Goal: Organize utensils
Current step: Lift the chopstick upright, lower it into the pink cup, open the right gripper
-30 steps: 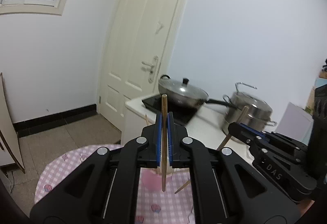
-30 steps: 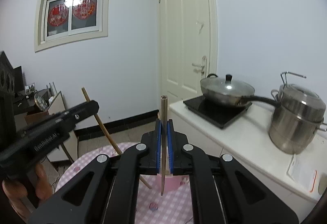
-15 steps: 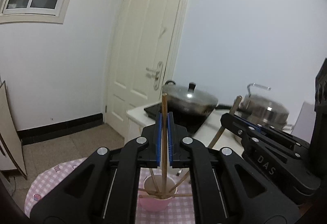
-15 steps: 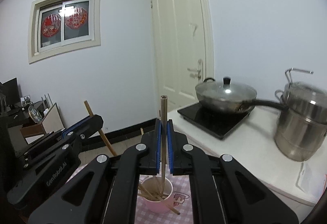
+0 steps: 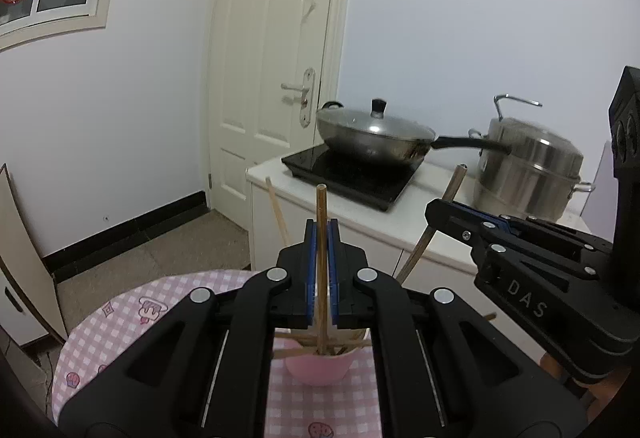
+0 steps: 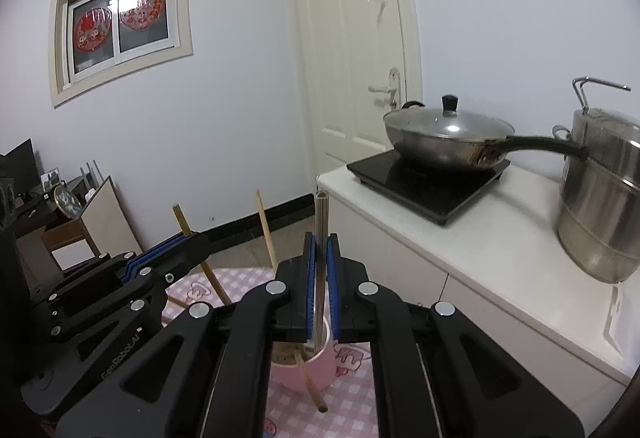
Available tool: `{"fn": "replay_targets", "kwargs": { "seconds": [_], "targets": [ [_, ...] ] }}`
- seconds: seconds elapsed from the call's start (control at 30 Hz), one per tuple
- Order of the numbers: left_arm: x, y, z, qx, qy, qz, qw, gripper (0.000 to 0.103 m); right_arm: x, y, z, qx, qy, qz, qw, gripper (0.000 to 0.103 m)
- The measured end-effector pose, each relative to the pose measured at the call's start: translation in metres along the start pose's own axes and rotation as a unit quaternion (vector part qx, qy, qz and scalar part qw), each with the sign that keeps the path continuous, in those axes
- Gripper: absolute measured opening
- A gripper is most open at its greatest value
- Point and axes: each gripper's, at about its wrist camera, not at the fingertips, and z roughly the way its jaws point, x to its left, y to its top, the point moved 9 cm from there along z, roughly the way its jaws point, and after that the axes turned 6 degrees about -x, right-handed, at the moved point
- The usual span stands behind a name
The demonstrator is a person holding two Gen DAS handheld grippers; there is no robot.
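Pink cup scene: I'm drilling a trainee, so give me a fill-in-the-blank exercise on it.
Each tool is shut on one ____.
The left tool holds its stick above the ____ cup.
The lidded wok sits on a black ____.
The tablecloth is pink and ____.

Missing: chopstick; pink; induction cooktop; checked

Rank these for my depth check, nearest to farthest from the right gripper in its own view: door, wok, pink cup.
1. Pink cup, just below the right gripper.
2. Wok, on the counter, right.
3. Door, at the back.
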Motion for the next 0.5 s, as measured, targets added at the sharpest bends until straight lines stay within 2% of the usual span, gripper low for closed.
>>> {"fn": "replay_targets", "kwargs": {
  "seconds": [0.23, 0.5],
  "targets": [
    [0.002, -0.013, -0.002, 0.014, 0.000, 0.007, 0.9999, 0.006, 0.001, -0.016, 0.005, 0.025, -0.003, 0.000, 1.000, 0.005],
    [0.001, -0.020, -0.001, 0.043, -0.012, 0.009, 0.9990, 0.006, 0.003, -0.020, 0.004, 0.033, -0.010, 0.001, 0.999, 0.005]
  ]
}}
